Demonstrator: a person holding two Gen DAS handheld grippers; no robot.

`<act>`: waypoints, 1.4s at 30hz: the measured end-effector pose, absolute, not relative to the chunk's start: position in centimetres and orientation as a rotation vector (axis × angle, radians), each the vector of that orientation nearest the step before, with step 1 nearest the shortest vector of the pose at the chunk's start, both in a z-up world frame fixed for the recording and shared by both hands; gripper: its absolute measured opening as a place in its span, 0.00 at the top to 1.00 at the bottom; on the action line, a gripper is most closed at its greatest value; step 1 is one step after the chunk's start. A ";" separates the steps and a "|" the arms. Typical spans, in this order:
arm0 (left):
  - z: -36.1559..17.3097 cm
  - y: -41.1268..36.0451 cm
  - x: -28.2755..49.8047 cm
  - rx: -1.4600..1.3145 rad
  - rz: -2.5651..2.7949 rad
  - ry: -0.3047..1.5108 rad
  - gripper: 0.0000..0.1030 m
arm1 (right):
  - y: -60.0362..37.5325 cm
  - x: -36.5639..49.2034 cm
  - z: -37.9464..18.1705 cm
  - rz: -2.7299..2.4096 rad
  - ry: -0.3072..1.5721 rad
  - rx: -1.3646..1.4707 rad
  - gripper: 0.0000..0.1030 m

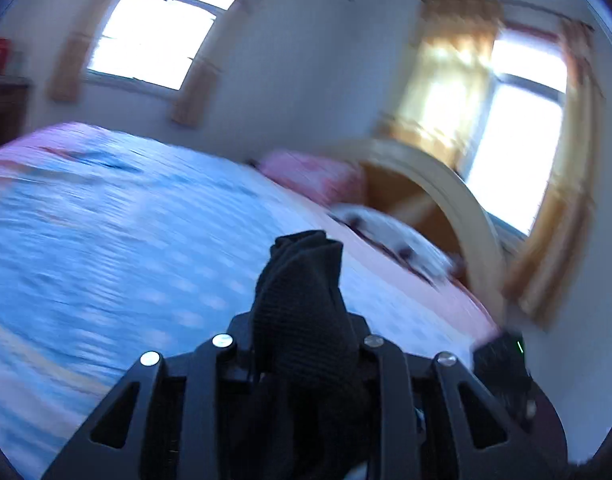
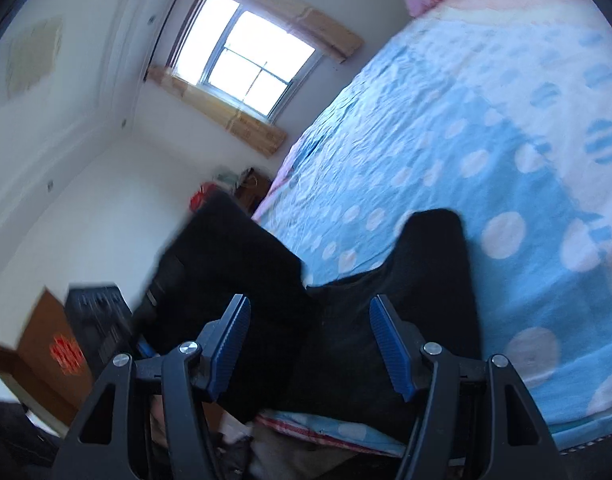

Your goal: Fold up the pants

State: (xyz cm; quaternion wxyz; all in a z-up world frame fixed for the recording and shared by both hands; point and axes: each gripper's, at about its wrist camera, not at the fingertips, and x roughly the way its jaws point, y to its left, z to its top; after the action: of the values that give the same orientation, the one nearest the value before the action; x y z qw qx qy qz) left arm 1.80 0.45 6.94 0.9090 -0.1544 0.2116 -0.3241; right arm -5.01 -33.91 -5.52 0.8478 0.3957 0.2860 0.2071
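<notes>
The black pants (image 1: 302, 300) are bunched between my left gripper's (image 1: 302, 344) fingers, which are shut on the fabric and hold it up above the blue dotted bedspread (image 1: 126, 240). In the right wrist view the black pants (image 2: 405, 300) lie across the near edge of the bedspread (image 2: 465, 140), partly hanging over it. My right gripper (image 2: 309, 344) is open, its blue pads (image 2: 389, 344) on either side of the fabric without pinching it. The other gripper (image 2: 162, 280) shows as a dark shape with cloth at the left.
A pink pillow (image 1: 317, 176) and a white patterned pillow (image 1: 397, 244) lie by the curved wooden headboard (image 1: 457, 200). Windows with curtains are behind. A brown box (image 2: 54, 352) and a dark crate (image 2: 98, 320) stand on the floor beside the bed.
</notes>
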 end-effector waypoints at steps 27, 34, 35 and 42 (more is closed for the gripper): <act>0.7 19.9 2.7 -0.178 0.272 0.504 0.34 | -17.1 -4.2 -6.0 0.389 0.806 0.075 0.38; -1.6 11.8 5.3 0.050 0.137 0.598 0.28 | -14.8 -4.5 -8.8 0.271 0.786 -0.221 0.38; -2.1 11.4 5.6 0.053 0.121 0.617 0.28 | -14.9 -4.5 -9.0 0.267 0.782 -0.237 0.38; -3.4 13.0 4.4 -0.007 0.144 0.677 0.27 | -14.5 -4.9 -9.2 0.281 0.761 -0.336 0.38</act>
State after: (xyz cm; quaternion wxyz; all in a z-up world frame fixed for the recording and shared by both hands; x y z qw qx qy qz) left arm 4.44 13.02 -3.43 0.9406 -0.0033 0.3320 0.0703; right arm -4.92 -14.52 -9.18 0.9052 -0.1626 0.3682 0.1362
